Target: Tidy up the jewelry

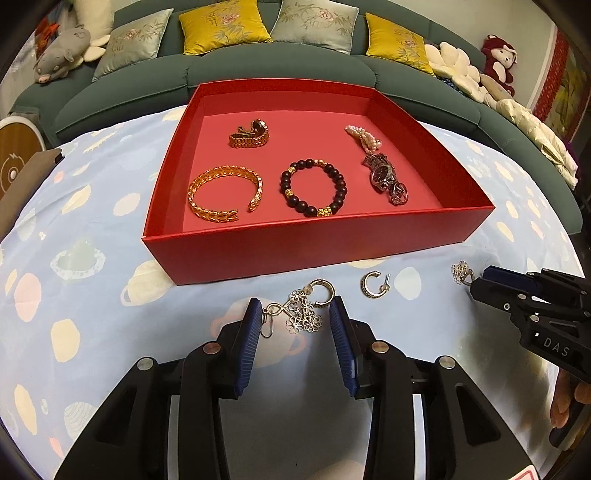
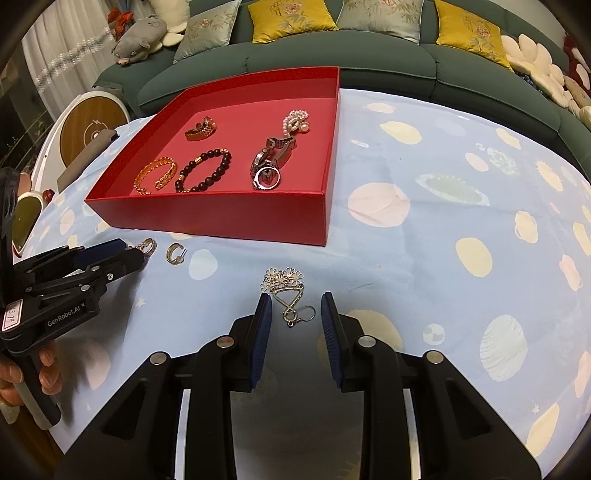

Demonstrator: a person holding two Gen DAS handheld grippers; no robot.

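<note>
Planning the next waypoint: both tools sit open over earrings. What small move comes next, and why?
Probably shut the left tool on the flower earring. Its pads already flank it on the cloth, outside the red box. The right tool likewise straddles the other flower earring.

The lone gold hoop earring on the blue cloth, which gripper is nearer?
Left. The left gripper sits just beside the gold hoop earring; the right gripper is farther off, straddling a silver flower earring.

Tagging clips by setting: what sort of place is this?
Probably a home living room: a green sofa with embroidered cushions, plush toys, and a table under a patterned cloth.
</note>
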